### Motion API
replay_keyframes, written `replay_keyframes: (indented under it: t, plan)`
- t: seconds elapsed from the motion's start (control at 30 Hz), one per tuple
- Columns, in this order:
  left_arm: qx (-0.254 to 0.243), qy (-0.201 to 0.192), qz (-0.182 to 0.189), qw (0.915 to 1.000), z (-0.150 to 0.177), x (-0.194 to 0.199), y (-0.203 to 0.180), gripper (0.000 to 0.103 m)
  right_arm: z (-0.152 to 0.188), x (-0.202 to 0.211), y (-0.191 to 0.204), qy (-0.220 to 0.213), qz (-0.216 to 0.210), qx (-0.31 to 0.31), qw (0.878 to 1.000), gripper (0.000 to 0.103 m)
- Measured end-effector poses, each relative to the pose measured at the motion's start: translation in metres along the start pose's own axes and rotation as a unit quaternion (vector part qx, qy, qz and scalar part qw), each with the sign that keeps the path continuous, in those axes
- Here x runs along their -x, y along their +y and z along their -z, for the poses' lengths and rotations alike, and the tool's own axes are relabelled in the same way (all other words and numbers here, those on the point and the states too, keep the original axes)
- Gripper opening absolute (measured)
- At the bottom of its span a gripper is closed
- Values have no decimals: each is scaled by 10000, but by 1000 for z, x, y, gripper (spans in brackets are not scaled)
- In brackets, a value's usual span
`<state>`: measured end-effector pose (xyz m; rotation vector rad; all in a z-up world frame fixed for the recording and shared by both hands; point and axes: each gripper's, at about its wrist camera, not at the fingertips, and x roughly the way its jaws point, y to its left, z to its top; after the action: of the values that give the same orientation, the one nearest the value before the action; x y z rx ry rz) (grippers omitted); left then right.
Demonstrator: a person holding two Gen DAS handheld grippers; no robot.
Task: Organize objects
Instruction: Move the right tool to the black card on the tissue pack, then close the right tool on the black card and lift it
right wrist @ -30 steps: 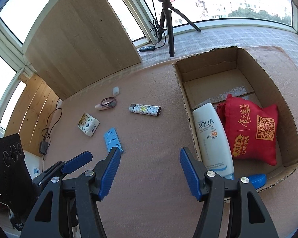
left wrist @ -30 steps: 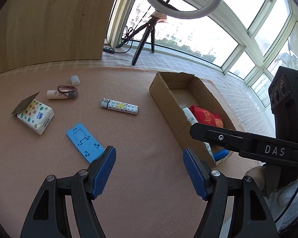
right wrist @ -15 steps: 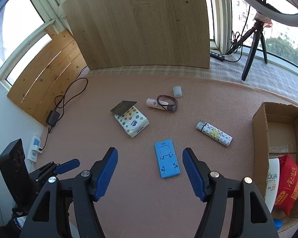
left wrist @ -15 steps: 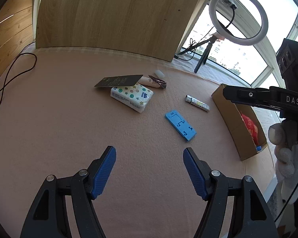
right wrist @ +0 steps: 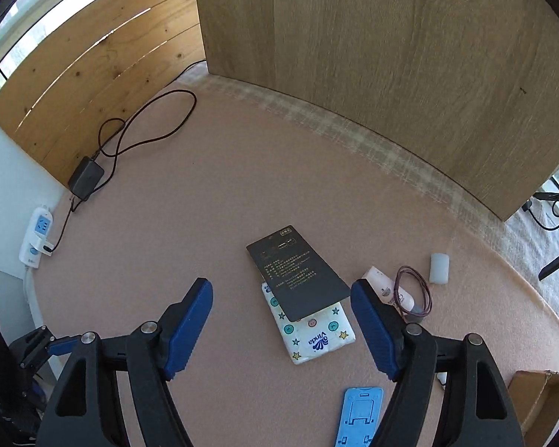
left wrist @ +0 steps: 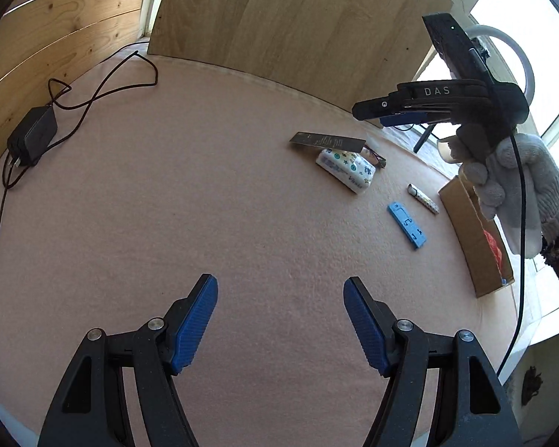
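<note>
With both claws released and holding nothing, my right claw (right wrist: 281,329) is the nearer one: the tissue pack (right wrist: 313,329) lies just beyond and between its fingertips, long axis running near-right to far-left, a dark card (right wrist: 296,275) resting across its far end. My left claw (left wrist: 279,322) hangs over bare worktop (left wrist: 205,205), pack well off to the far right. The box (left wrist: 473,231) sits further right. Judgement: right claw takes the card or pack next.
</note>
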<state>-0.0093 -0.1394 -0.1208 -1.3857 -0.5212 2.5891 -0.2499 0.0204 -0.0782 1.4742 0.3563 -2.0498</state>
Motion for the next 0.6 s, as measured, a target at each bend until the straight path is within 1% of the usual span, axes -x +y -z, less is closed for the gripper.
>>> replay_keyframes:
  t: [0.1, 0.33, 0.47, 0.6]
  plan:
    - [99, 20, -3, 9999, -1, 1, 11, 73, -10, -23, -2, 318, -77, -24, 9995, 73]
    - [195, 16, -8, 9998, -8, 1, 22, 73, -27, -54, -19, 585, -176, -382, 9974, 73]
    - [203, 68, -3, 9998, -10, -3, 23, 73, -29, -67, -17, 817, -258, -288, 9959, 73]
    - [205, 91, 10, 9997, -12, -5, 21, 73, -27, -72, -13, 980, -372, -174, 9943, 73]
